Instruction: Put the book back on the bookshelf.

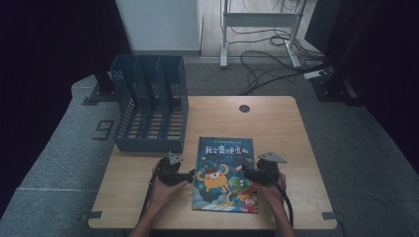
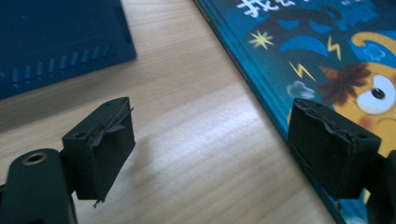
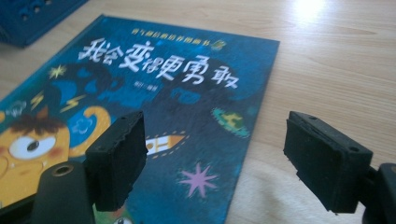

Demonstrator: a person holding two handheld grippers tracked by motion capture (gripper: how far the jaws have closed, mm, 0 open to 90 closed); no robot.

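On the wooden counter [image 1: 296, 128] stand and lie just two things, a file rack and a book, with one gripper at either side of the book. At far left, one dark blue file rack [image 1: 149, 101] with three slots sits at the counter's back left corner, its front wall near the book's upper left corner but apart from it. Next comes the left gripper [image 1: 191, 176], its fingers [image 2: 100, 144] spread wide and holding nothing; they straddle the book's left edge, one finger over bare wood and the other over the cover. One picture book [image 1: 226, 174] lies flat, cover up, in the front middle of the counter, its lower edge close to the counter's front edge. The right gripper [image 1: 245, 169] hovers at the book's right edge, fingers [image 3: 116, 158] likewise wide apart and empty, one above the cover and one above wood. Bare counter stretches behind the book and to its right.
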